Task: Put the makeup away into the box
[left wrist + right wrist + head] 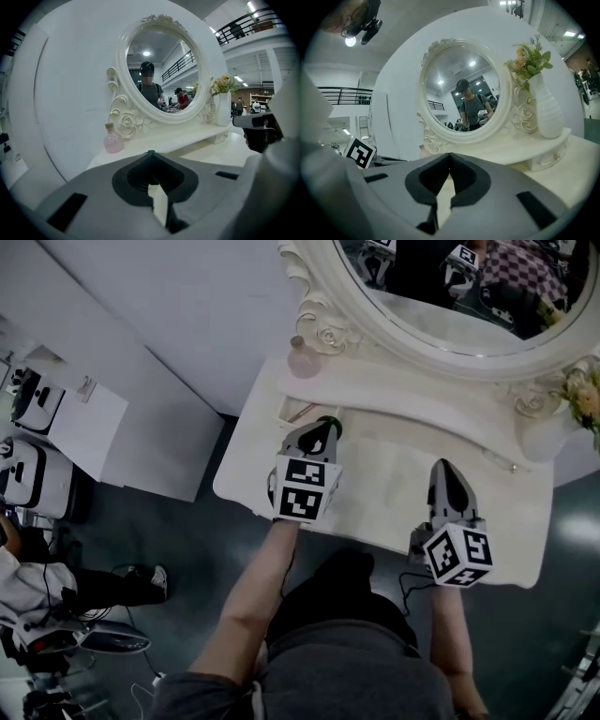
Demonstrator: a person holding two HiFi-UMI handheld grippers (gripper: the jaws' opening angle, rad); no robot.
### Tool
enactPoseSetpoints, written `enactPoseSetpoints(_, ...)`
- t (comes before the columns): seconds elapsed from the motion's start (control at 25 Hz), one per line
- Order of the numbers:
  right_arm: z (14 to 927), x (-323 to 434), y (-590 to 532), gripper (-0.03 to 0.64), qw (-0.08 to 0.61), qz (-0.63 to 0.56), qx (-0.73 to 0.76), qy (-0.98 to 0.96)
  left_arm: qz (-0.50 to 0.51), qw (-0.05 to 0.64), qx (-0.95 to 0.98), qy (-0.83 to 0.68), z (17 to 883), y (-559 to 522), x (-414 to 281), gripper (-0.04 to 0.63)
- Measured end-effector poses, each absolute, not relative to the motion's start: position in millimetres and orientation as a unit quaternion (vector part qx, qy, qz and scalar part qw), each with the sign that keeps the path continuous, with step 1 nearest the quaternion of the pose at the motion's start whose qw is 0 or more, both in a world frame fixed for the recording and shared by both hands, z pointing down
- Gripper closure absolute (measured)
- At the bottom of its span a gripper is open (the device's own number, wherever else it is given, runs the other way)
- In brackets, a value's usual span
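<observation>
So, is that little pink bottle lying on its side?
No, the pink bottle stands upright beside the carved mirror frame.

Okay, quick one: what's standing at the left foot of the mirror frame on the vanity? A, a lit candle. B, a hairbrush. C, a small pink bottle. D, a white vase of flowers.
C: the small pink bottle stands at the left foot of the mirror, while the white vase of flowers stands at the right end.

Both forearms reach forward, left tongs (325, 425) and right tongs (442, 466) closed
</observation>
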State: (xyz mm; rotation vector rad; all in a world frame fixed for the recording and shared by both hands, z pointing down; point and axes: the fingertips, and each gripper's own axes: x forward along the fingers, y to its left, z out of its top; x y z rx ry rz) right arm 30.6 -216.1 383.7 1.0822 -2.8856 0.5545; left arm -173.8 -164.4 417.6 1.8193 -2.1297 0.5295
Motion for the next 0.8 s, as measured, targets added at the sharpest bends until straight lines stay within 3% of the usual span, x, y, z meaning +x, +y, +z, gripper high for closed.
enactPoseSetpoints(0.8, 394.8, -18.0, -222.2, 0.614, 0.030, 0.181, 0.314, -0.931, 0.178, 0.151, 0.584, -0.777, 421.2, -154.8, -239.9, 0.589)
